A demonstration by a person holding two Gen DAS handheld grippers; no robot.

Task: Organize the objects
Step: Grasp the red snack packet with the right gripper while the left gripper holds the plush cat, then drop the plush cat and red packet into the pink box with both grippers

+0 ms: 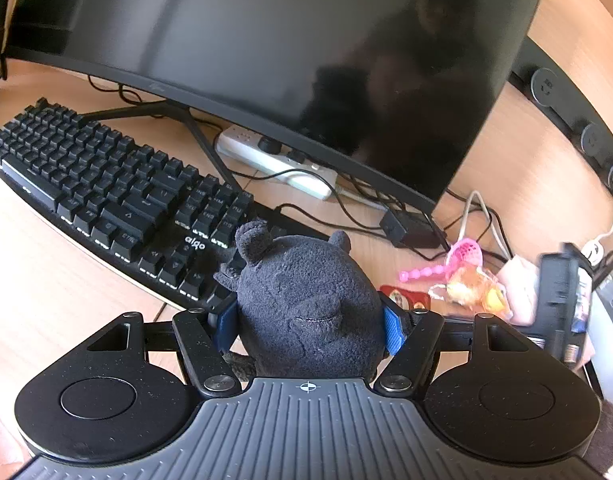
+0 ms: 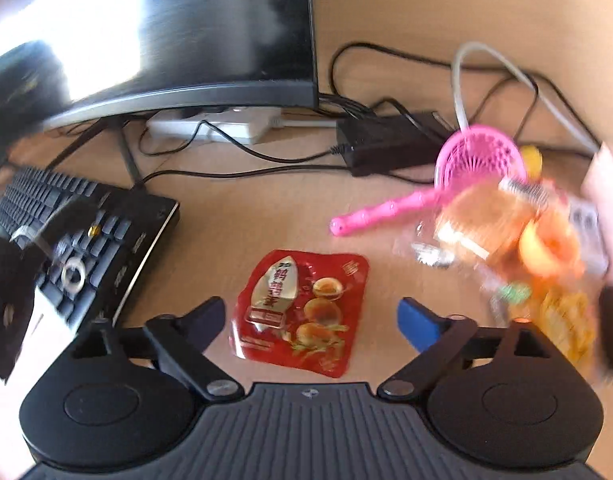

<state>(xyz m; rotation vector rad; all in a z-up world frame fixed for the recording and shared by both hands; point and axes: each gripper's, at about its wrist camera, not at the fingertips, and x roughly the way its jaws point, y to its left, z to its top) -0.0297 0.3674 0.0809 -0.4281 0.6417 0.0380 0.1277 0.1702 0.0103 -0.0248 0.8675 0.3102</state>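
My left gripper (image 1: 311, 326) is shut on a dark grey plush toy (image 1: 302, 304); its blue pads press the toy's sides, just above the right end of the black keyboard (image 1: 106, 192). My right gripper (image 2: 310, 322) stands open over the wooden desk. A red snack packet (image 2: 302, 312) lies flat between its spread fingers, and the pads do not touch it. The same red packet (image 1: 406, 298) peeks out to the right of the plush in the left wrist view. Part of the plush (image 2: 2, 304) and the left gripper show blurred at the left edge of the right wrist view.
A dark monitor (image 1: 286, 52) stands behind the keyboard, with a white power strip (image 1: 274, 162) and cables under it. A pink toy strainer (image 2: 462, 168), a clear bag of orange toys (image 2: 518, 240) and a black power adapter (image 2: 386, 144) lie at the right.
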